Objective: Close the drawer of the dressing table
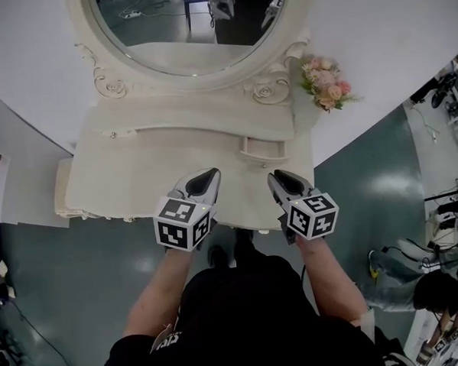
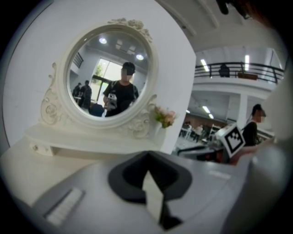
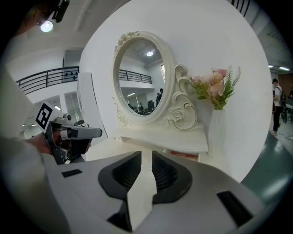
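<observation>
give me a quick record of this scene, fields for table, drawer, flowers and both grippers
table: white dressing table with oval mirror
drawer: small drawer on the right under the shelf, pulled out
flowers: pink bouquet right of the mirror
left gripper: jaws together, empty, over the tabletop
right gripper: jaws apart, nothing between them, not touching the drawer

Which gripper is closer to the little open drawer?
Right. The right gripper hovers just in front of the drawer, jaws apart with nothing between them. The left gripper is farther off to the drawer's left, over the tabletop.
</observation>
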Demonstrator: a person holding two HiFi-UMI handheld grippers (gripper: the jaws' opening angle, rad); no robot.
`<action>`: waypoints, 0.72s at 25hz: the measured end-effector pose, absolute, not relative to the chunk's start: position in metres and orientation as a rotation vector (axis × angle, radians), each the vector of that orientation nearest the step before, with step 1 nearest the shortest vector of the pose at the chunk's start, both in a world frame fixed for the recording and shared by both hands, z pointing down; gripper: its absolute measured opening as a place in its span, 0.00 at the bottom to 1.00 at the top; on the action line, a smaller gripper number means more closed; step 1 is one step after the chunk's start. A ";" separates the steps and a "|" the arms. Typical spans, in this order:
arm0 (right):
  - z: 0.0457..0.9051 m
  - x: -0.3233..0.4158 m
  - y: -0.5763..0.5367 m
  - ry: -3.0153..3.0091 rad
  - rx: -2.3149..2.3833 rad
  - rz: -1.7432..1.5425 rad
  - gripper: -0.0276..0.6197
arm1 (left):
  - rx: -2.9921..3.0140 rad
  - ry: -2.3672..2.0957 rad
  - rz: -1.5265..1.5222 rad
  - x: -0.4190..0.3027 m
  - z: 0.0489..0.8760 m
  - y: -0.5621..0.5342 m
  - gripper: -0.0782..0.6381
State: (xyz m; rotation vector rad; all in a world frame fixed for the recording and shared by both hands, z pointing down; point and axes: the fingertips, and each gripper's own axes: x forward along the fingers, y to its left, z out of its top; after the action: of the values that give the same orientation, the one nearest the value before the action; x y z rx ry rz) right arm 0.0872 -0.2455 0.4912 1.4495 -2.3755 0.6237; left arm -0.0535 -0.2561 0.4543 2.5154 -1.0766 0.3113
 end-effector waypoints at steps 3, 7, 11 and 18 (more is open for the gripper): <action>0.504 0.089 -0.255 -2.352 1.443 0.661 0.15 | 2.490 -1.075 0.327 -0.053 0.465 -0.265 0.12; 0.526 0.091 -0.267 -2.314 1.416 0.704 0.17 | 2.465 -1.078 0.356 -0.050 0.476 -0.276 0.12; 0.549 0.090 -0.278 -2.283 1.375 0.738 0.23 | 2.443 -1.087 0.381 -0.047 0.487 -0.288 0.12; 0.595 0.099 -0.292 -2.211 1.331 0.866 0.26 | 2.412 -1.080 0.410 -0.036 0.500 -0.300 0.12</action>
State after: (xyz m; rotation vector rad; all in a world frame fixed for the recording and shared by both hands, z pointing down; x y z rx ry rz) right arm 0.0992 -0.2915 0.5947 1.3306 -2.2113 0.8661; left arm -0.0364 -0.2997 0.5000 2.4119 -1.0797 0.4101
